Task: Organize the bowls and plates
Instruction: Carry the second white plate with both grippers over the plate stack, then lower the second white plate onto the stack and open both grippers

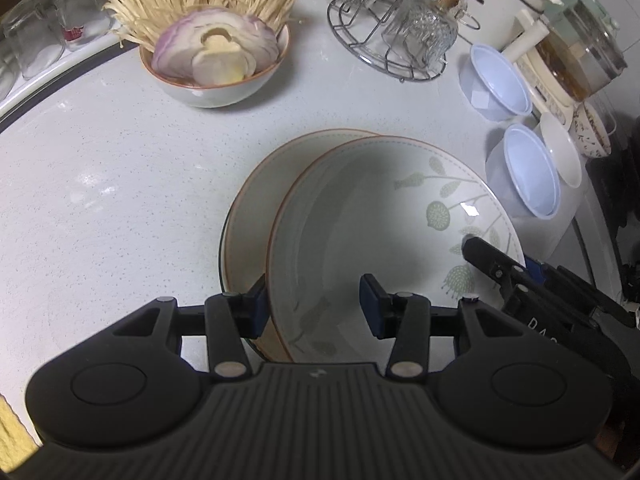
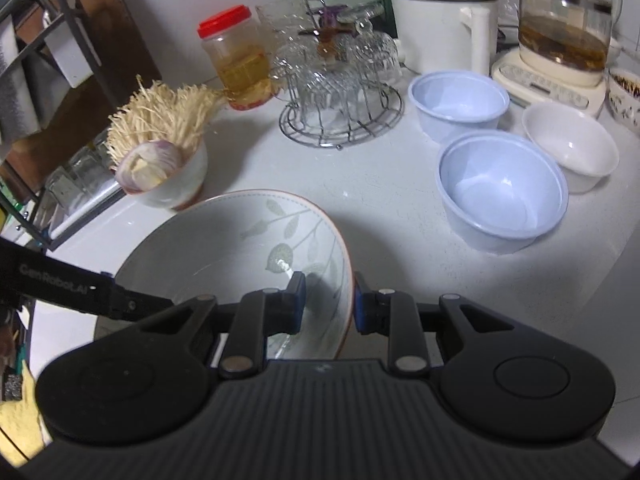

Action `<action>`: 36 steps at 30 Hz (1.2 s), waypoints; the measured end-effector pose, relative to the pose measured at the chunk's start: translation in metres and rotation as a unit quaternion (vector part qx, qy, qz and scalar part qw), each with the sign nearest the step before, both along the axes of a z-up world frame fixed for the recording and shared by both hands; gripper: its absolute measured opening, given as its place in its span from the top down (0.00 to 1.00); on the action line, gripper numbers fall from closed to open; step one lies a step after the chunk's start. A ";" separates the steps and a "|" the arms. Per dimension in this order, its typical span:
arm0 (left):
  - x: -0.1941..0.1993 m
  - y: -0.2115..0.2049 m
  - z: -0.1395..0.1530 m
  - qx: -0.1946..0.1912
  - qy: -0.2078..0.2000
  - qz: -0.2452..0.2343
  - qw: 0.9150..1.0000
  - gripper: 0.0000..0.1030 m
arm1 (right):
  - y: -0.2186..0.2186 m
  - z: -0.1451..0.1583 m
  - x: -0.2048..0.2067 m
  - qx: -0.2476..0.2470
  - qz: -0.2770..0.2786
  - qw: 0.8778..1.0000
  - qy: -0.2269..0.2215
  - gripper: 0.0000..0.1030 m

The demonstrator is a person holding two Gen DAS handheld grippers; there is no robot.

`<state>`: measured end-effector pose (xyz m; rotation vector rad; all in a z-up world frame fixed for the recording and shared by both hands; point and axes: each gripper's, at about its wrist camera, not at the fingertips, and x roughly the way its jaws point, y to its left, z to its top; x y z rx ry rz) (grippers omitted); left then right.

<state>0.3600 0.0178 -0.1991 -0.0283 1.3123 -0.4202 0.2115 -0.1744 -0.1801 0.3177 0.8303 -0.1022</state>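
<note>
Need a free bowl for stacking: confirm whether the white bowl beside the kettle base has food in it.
No. The white bowl shows only its bare white inside in the right wrist view.

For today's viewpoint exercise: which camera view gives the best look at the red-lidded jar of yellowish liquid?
The right wrist view. There the red-lidded jar stands whole against the back wall, beside the wire rack of glasses, with lid and contents plain. The left wrist view does not show it clearly; only an amber shape appears behind the glasses.

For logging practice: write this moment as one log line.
left gripper: open, straddling leaf plate rim | right gripper: opposite rim | second plate: partly beneath
</note>
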 end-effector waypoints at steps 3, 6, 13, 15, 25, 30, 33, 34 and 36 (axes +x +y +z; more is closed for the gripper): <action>0.001 -0.002 -0.004 0.002 0.007 0.012 1.000 0.50 | -0.002 -0.006 0.001 0.004 -0.003 1.000 0.004 0.73; 0.001 -0.003 -0.008 0.009 0.010 0.021 1.000 0.50 | -0.001 -0.007 0.002 -0.005 0.008 1.000 -0.001 0.73; 0.006 -0.005 -0.013 0.015 0.016 0.034 0.999 0.49 | 0.000 -0.008 0.008 -0.010 0.026 1.000 0.001 0.74; 0.006 -0.002 -0.013 0.010 0.020 0.044 0.999 0.48 | 0.001 -0.010 0.010 -0.010 0.034 0.999 0.003 0.73; 0.012 0.018 -0.010 -0.027 0.045 0.089 0.995 0.47 | 0.004 -0.015 0.022 -0.010 0.061 0.998 0.013 0.73; 0.013 0.032 -0.004 -0.052 0.054 0.115 0.991 0.47 | 0.011 -0.020 0.027 -0.022 0.076 0.997 0.021 0.74; 0.011 0.035 0.001 -0.053 0.050 0.116 0.991 0.47 | 0.014 -0.020 0.028 -0.034 0.085 0.996 0.021 0.74; 0.009 0.037 0.003 -0.054 0.050 0.118 0.990 0.47 | 0.013 -0.020 0.028 -0.033 0.087 0.995 0.021 0.74; 0.006 0.042 0.007 -0.054 0.049 0.120 0.990 0.47 | 0.014 -0.020 0.029 -0.036 0.092 0.995 0.023 0.74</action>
